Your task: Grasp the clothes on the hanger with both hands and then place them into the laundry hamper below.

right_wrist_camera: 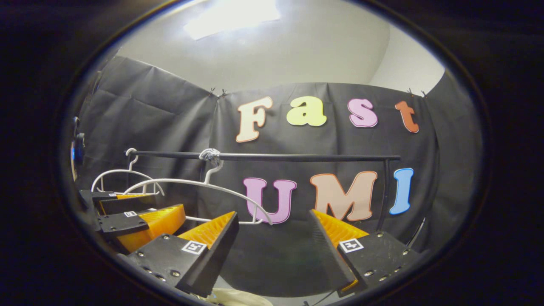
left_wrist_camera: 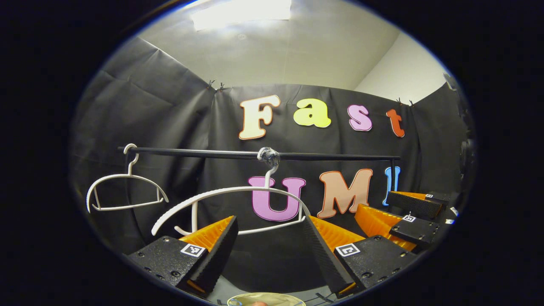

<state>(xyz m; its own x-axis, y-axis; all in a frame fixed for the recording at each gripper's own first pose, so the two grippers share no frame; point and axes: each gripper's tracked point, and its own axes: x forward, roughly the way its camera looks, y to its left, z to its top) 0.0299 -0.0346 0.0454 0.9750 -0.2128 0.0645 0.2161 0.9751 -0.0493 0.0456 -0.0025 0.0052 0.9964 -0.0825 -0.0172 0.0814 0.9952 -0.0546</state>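
- I see the black booth wall (left_wrist_camera: pixel 170 127) across the back of both views, with a pale ceiling (left_wrist_camera: pixel 297 55) and a bright light panel (left_wrist_camera: pixel 240 12) above it.
- A black rail (left_wrist_camera: pixel 331 157) runs level across the wall, held by an upright post (right_wrist_camera: pixel 386 191) at its right end.
- Two white hangers hang on the rail, both bare: the nearer hanger (left_wrist_camera: pixel 229 194), its hook wrapped in tape, and the farther hanger (left_wrist_camera: pixel 123 180) at the rail's left end.
- In the left gripper view my left tongs (left_wrist_camera: pixel 267 250) are spread wide, nothing between them, and the nearer hanger's lower bar crosses just behind the fingertips.
- In the right gripper view my right tongs (right_wrist_camera: pixel 274 250) are also spread wide and hold nothing.
- Each view catches the other tongs off to the side, low and close by.
- A pale rounded rim (left_wrist_camera: pixel 265 299) peeks in at the bottom edge under the left tongs; I cannot tell whether it is the hamper or clothes.
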